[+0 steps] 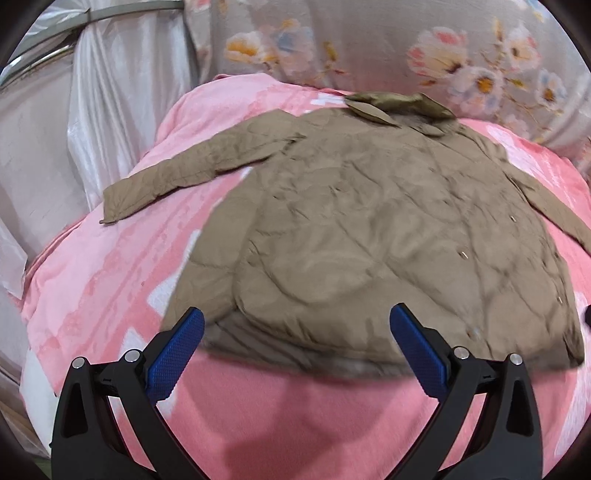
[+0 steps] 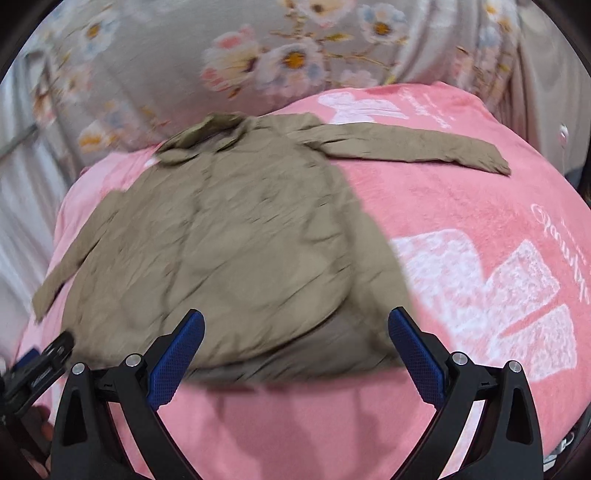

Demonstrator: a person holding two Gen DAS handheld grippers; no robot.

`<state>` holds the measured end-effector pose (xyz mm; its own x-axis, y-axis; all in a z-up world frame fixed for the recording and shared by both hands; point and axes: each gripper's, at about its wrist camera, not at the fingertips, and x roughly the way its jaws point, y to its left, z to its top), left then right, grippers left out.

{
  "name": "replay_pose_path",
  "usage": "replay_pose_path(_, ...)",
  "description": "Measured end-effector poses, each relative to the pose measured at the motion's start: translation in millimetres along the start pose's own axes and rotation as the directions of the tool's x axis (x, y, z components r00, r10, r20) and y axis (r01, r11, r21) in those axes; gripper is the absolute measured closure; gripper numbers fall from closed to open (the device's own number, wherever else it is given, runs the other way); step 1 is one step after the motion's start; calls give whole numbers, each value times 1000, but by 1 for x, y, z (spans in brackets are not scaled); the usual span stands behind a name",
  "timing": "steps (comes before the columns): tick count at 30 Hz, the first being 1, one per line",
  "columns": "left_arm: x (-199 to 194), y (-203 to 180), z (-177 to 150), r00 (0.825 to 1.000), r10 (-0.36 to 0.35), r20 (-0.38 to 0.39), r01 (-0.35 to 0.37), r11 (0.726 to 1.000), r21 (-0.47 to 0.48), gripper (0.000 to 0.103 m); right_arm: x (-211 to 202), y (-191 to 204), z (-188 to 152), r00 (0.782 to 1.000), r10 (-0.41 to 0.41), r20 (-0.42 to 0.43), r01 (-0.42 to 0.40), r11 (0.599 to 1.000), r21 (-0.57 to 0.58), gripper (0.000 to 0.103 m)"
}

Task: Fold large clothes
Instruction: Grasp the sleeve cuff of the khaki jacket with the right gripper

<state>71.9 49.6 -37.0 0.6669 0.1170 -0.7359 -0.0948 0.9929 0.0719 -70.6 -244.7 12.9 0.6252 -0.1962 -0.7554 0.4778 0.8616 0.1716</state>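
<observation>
A tan quilted jacket [image 1: 369, 229] lies spread flat on a pink blanket [image 1: 110, 280], collar at the far end and both sleeves stretched out sideways. My left gripper [image 1: 295, 325] hovers open over the near hem, toward its left corner, holding nothing. In the right wrist view the same jacket [image 2: 229, 236] fills the left centre, one sleeve [image 2: 413, 147] reaching right. My right gripper [image 2: 295, 325] is open above the hem's right part, empty. The left gripper's black body [image 2: 44, 362] shows at the lower left edge there.
A grey floral quilt [image 1: 369, 40] is bunched behind the collar. White satin curtain [image 1: 110, 92] and a metal rail [image 1: 110, 18] stand at the far left. The pink blanket [image 2: 480, 258] with white print extends to the right of the jacket.
</observation>
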Motion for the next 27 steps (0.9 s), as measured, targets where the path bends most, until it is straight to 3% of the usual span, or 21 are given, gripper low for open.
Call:
replay_pose_path(5,16,13,20,999,6,35,-4,998,-55,5,36,-81,62,996,-74,48,66,988,139,5)
replay_pose_path(12,41,15,49,995,88,42,-85,994,-65,5,97,-179,123,983,-172,56,145,935,324,11)
replay_pose_path(19,67,8,78,988,152,31,-150,987,-61,5,151,-235,158,968,-248,28,217,893,393,16)
replay_pose_path(24,81,-20,101,984,165,64,-164,986,-15,5,180,-264,170,960,-278,-1,247,850,465,31)
replay_pose_path(27,94,-37,109,985,160,63,-161,987,3,5,187,-272,182,952,-304,26,254,835,489,55)
